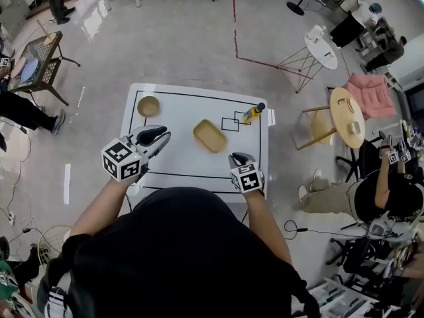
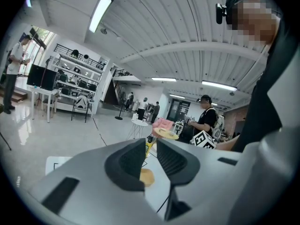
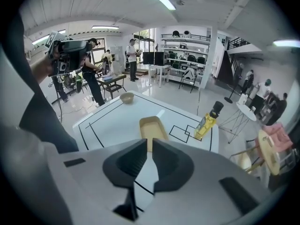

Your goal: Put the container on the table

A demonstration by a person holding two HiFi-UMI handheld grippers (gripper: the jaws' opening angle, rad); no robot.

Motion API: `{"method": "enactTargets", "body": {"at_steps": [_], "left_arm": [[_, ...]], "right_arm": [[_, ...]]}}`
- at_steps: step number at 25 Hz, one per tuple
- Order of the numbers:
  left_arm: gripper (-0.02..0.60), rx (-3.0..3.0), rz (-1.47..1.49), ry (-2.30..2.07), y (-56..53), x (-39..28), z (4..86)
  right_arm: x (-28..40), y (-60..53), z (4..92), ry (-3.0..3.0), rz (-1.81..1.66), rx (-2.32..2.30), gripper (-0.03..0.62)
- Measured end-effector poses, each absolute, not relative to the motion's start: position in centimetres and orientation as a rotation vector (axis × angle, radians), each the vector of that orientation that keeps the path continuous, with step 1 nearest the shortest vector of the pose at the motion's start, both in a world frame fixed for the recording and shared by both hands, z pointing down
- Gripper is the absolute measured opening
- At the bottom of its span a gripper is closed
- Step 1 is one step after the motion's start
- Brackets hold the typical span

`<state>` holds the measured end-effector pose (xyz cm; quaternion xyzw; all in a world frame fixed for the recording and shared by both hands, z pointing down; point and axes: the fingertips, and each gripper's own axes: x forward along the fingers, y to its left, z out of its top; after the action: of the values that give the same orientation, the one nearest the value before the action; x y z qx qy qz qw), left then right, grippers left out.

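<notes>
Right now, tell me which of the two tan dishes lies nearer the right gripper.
The rectangular tray, just ahead of the right gripper; the round bowl sits at the far left corner.

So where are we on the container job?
Looks done: the tan container lies flat near the middle of the table, with nothing touching it. In hand: nothing. The left gripper and right gripper hover at the near edge, jaws slightly apart and empty. Left: nothing that I can see.
</notes>
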<state>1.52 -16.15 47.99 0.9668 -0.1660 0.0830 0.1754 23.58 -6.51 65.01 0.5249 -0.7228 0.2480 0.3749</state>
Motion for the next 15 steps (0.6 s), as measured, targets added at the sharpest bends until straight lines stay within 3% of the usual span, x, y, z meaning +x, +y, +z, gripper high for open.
{"method": "enactTargets", "body": {"at_steps": [15], "left_arm": [[0.078, 2.763, 0.242, -0.463, -15.4, 2.3, 47.0]], "right_arm": [[24.5, -7.0, 60.0, -1.937, 0.605, 1.465, 0.035]]}}
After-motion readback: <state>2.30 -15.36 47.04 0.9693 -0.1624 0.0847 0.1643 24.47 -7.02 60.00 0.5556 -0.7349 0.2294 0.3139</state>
